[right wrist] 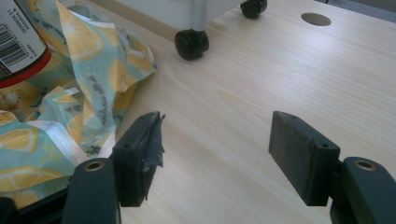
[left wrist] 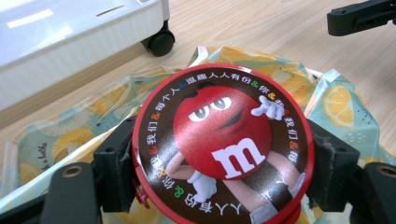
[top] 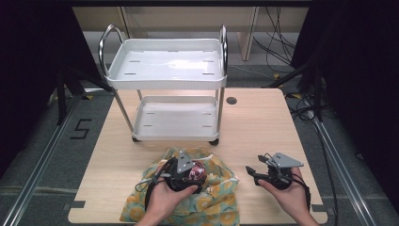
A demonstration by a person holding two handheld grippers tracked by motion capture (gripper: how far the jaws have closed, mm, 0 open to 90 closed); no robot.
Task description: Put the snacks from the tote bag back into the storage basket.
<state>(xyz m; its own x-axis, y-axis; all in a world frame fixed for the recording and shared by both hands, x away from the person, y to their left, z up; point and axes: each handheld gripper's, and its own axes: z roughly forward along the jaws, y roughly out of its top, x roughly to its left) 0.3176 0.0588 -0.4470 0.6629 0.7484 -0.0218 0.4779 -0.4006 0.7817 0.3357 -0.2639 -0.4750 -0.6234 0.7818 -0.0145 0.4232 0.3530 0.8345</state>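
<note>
A: What's on the left?

B: The left gripper (top: 188, 175) has its fingers (left wrist: 114, 163) pinching a round red candy tin (left wrist: 220, 144) by its rim, just above the lemon-print bag (top: 214, 197) on the counter (top: 263, 127).

A: Any risk?

B: The hold is on a smooth curved edge, so I'd judge a tilt could let the tin slip back onto the bag.

A: And the right?

B: The right gripper (top: 258, 173) hovers with fingers (right wrist: 301, 156) spread, holding nothing, too far off to catch it.
</note>
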